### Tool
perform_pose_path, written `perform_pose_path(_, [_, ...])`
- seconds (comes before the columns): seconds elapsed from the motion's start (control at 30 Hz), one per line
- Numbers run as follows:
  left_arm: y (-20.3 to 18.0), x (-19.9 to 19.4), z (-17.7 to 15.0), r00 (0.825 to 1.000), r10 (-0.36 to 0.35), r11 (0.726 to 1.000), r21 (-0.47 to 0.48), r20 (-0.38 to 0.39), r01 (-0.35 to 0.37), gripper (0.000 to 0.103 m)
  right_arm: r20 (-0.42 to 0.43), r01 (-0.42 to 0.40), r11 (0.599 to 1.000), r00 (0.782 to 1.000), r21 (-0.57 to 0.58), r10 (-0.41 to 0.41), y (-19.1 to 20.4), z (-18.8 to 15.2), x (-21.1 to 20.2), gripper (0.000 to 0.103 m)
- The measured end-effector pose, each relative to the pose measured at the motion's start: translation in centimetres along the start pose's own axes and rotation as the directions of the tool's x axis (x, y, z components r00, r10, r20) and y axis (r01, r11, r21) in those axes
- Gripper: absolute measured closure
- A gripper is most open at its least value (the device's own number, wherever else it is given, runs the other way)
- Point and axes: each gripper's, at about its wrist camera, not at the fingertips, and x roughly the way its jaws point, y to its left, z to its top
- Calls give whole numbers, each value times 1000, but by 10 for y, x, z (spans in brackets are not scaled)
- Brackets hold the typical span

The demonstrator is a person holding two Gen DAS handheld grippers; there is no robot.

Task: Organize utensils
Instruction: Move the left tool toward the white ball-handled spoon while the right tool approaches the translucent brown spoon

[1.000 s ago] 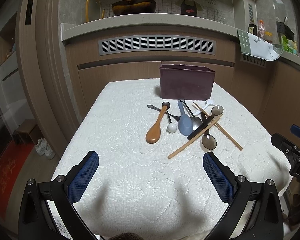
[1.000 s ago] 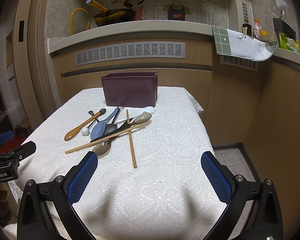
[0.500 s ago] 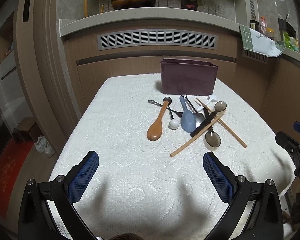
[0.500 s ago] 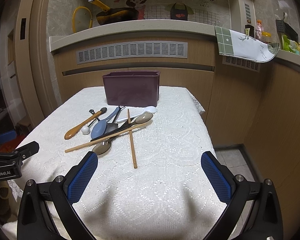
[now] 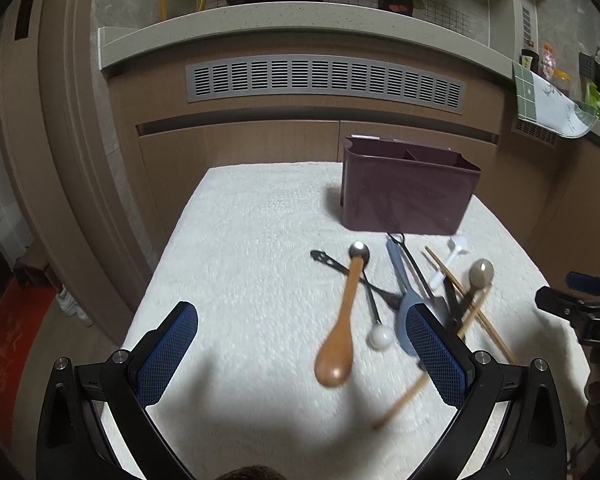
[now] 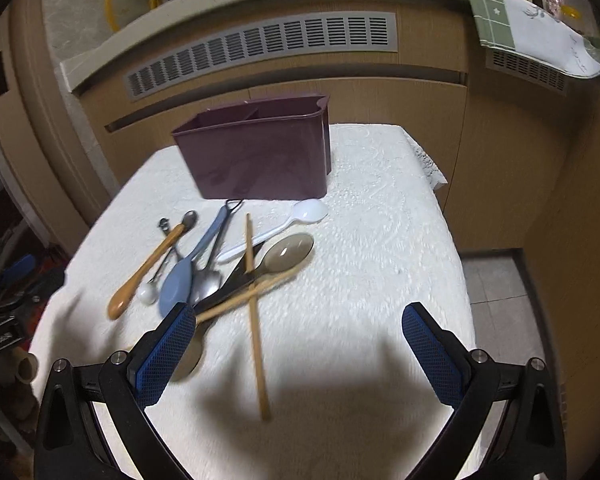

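Observation:
A pile of utensils lies on a white tablecloth [image 5: 240,280] in front of a dark purple divided holder [image 5: 404,188], which also shows in the right wrist view [image 6: 260,156]. The pile has a wooden spoon [image 5: 340,332], a blue-grey spoon [image 6: 180,280], a white spoon [image 6: 284,224], a translucent brown spoon [image 6: 288,252], chopsticks [image 6: 256,320] and thin metal pieces. My left gripper [image 5: 300,356] is open and empty, low over the near side of the pile. My right gripper [image 6: 300,356] is open and empty above one chopstick.
A wood counter front with a grey vent [image 5: 324,80] stands behind the table. The table's right edge [image 6: 456,240] drops to a tiled floor. A green-checked cloth [image 6: 528,32] hangs off the counter at right. The right gripper's body shows in the left wrist view [image 5: 580,312].
Both grippers have moved forward and down toward the pile, which now looks larger and nearer. Both stay open. No utensil has moved.

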Motion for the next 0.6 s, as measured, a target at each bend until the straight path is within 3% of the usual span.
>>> perform_pose_path(0.03, [2, 7, 4, 1000, -5, 1000, 3, -12, 5, 0, 1, 14, 1000, 1000, -22, -14, 3, 3, 5, 3])
perform_pose_path(0.13, [7, 32, 15, 993, -84, 996, -12, -77, 83, 0, -29, 22, 995, 999, -95, -25, 11, 16, 26, 37])
perform_pose_path(0.17, [7, 42, 17, 987, -121, 993, -18, -106, 120, 0, -48, 21, 994, 998, -111, -26, 12, 18, 34, 55])
perform_pose_path(0.2, [6, 50, 17, 982, -135, 991, -10, -135, 135, 0, -65, 20, 993, 998, -119, -28, 10, 23, 41, 63])
perform_pose_path(0.27, [-1, 62, 12, 972, -119, 990, 48, -202, 131, 0, -76, 27, 991, 996, -133, -37, 7, 24, 49, 64])
perform_pose_path(0.37, [-3, 60, 4, 979, -81, 992, 79, -190, 97, 0, -57, 65, 983, 996, -174, -75, 2, 21, 52, 63])
perform_pose_path(0.43, [2, 56, -3, 978, -102, 993, 43, -183, 112, 0, -42, 75, 977, 996, -199, -85, 0, 16, 52, 60])
perform_pose_path(0.5, [3, 52, -9, 978, -113, 993, 23, -176, 119, 0, -35, 79, 977, 996, -199, -88, -1, 15, 51, 34])
perform_pose_path(0.6, [-1, 50, -19, 972, -120, 991, 28, -203, 129, 11, 0, 114, 971, 993, -211, -117, 1, 10, 47, 27])
